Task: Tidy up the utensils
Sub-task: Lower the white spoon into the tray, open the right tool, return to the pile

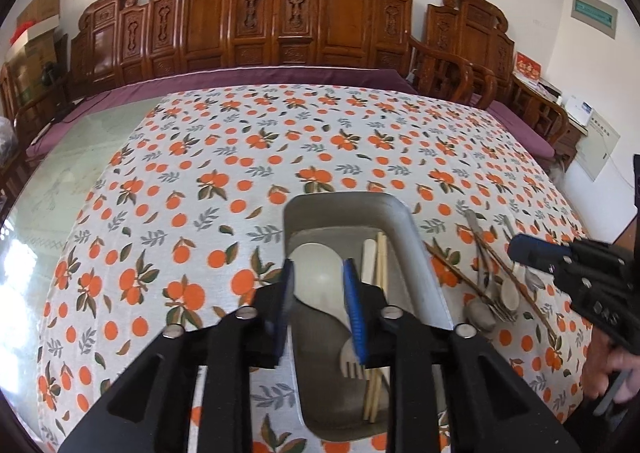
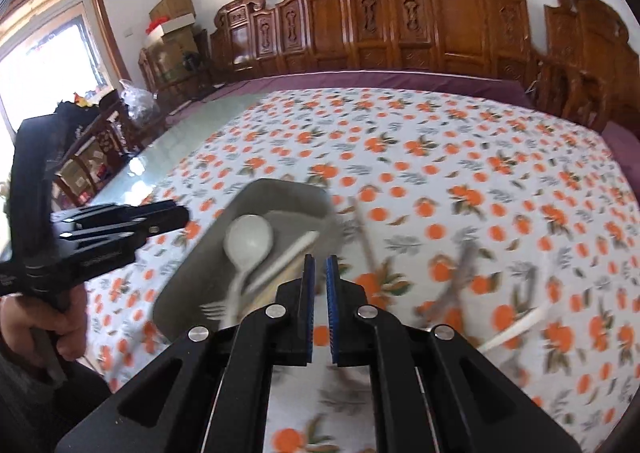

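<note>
A grey metal tray [image 1: 404, 229] sits on the orange-print tablecloth. It holds a cream spoon [image 1: 318, 267], a cream fork [image 1: 352, 363] and wooden chopsticks [image 1: 382, 265]. My left gripper [image 1: 320, 293] hovers open over the tray with nothing between its pads. To the right of the tray lies a pile of loose utensils [image 1: 494, 293]: metal spoons, a fork, a cream spoon and dark chopsticks. My right gripper [image 2: 320, 281] hangs above the tray's right edge [image 2: 320, 193], its pads a narrow gap apart and empty. It also shows in the left wrist view [image 1: 524, 247].
The tablecloth [image 1: 280, 141] covers most of a glass-topped table [image 1: 80, 157]. Carved wooden chairs [image 1: 280, 13] line the far side. The right wrist view is motion-blurred; loose utensils [image 2: 460, 277] lie right of the tray there.
</note>
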`<state>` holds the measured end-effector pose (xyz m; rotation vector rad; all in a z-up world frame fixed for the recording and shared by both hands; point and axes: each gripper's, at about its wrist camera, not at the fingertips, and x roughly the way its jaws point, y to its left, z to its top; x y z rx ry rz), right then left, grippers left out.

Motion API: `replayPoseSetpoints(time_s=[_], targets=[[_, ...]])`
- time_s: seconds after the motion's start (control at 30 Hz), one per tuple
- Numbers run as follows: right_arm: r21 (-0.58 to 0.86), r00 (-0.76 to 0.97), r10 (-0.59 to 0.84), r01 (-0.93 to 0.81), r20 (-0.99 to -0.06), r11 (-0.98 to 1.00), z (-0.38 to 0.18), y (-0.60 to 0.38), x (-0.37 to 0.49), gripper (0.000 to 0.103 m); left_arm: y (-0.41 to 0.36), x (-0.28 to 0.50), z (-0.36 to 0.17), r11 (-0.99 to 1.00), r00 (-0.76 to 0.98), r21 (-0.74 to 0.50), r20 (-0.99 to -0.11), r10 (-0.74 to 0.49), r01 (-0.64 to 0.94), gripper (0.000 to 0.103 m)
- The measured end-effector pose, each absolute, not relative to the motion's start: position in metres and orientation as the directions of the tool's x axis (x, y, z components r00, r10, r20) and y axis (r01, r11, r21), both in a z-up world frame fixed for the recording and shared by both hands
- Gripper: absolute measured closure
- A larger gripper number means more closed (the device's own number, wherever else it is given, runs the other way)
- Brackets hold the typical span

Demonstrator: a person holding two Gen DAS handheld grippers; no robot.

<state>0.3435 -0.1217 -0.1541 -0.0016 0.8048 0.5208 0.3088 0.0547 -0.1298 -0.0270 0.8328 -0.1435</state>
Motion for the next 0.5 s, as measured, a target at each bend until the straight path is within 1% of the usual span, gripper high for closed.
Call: replayPoseSetpoints(time_s=[0.03,0.1,0.13,0.17,0.2,0.23,0.5], targets=[[0.187,0.576,0.434,-0.439,-0.692,0.879,-0.155,-0.126,0.346,0.094,0.053,0.308,-0.129,0.989,0.663,-0.081,-0.735,-0.142,0.122,0.073],[0.169,0.583,0.411,-0.425,-0.701,0.889,-0.161,-0.135,0.351,0.094,0.05,0.307,-0.129,0.988,0.664,-0.084,-0.733,-0.15,0.13,0.064],[0.162,0.586,0.404,-0.421,-0.703,0.892,-0.163,-0.137,0.352,0.094,0.048,0.307,-0.129,0.988,0.664,-0.085,-0.733,-0.152,0.132,0.062],[0.158,0.587,0.4,-0.419,-0.704,0.894,-0.166,-0.14,0.354,0.09,0.047,0.307,-0.13,0.987,0.663,-0.084,-0.732,-0.153,0.135,0.058],[0.157,0.585,0.397,-0.417,-0.707,0.895,-0.17,-0.142,0.357,0.085,0.046,0.307,-0.13,0.987,0.663,-0.083,-0.732,-0.154,0.137,0.057],[0.157,0.581,0.393,-0.414,-0.713,0.897,-0.174,-0.143,0.359,0.084,0.045,0.307,-0.13,0.987,0.662,-0.082,-0.733,-0.156,0.141,0.057],[0.124,0.484,0.342,-0.426,-0.805,0.896,-0.223,-0.133,0.376,0.084,0.04,0.305,-0.131,0.985,0.658,-0.084,-0.734,-0.165,0.153,0.057]])
